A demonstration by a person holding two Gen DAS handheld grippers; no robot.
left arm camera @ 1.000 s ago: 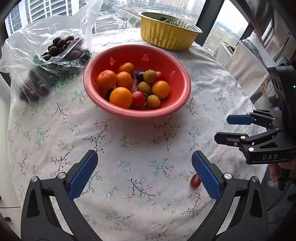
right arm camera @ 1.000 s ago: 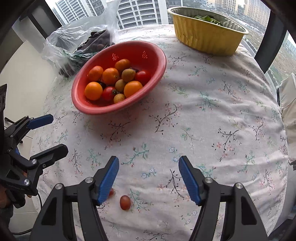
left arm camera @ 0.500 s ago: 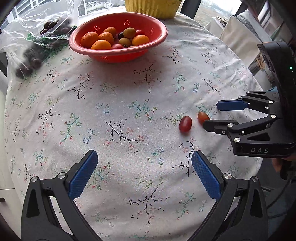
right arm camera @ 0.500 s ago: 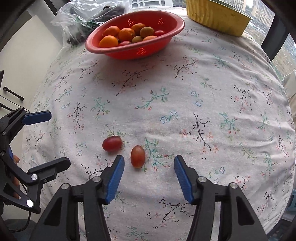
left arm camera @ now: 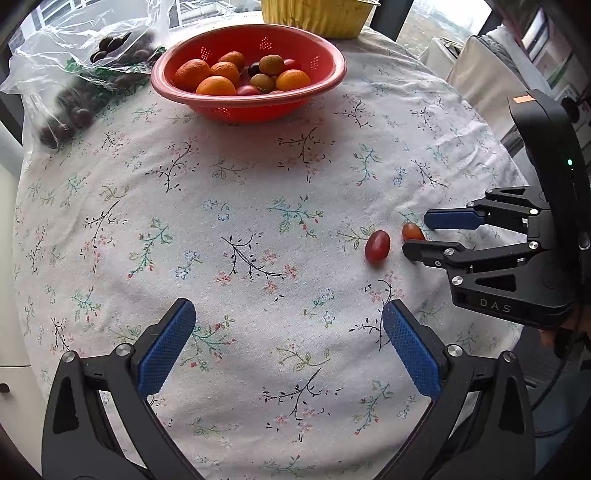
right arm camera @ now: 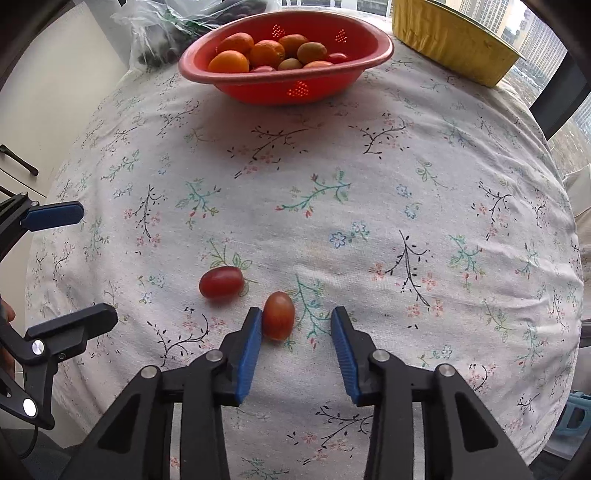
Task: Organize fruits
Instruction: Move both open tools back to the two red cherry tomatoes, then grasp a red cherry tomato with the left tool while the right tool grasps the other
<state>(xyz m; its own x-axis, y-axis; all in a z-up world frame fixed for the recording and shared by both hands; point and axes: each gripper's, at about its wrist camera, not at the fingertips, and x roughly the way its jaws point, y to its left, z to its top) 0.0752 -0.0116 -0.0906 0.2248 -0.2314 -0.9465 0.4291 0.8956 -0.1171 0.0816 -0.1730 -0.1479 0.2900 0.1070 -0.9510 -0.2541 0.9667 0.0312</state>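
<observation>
Cherry tomatoes — two of them — lie loose on the floral tablecloth (left arm camera: 258,206), and in the left wrist view they sit at right of centre: the redder tomato (left arm camera: 377,246) just left of the browner tomato (left arm camera: 412,232), which peeks out between the tips of the right gripper (left arm camera: 419,234) reaching in from the right edge. Across the bottom of the frame the left gripper (left arm camera: 286,334) hangs with its blue pads spread wide, nothing between them. At upper centre stands the red colander (left arm camera: 251,103), loaded with oranges and small fruit; a clear plastic bag (left arm camera: 74,74) of dark fruit lies at upper left, and a yellow foil tray (left arm camera: 317,18) pokes in at the top. Over to the right wrist view: the browner tomato (right arm camera: 278,315) sits at lower centre, touching the left-hand pad while the other pad stands off — jaws parted around it, not clamped. The redder tomato (right arm camera: 221,282) lies just up and left of it, apart. The left gripper (right arm camera: 74,266) shows at the left edge, fingers spread. The colander (right arm camera: 284,85) is at the top, the tray (right arm camera: 450,44) at upper right.
</observation>
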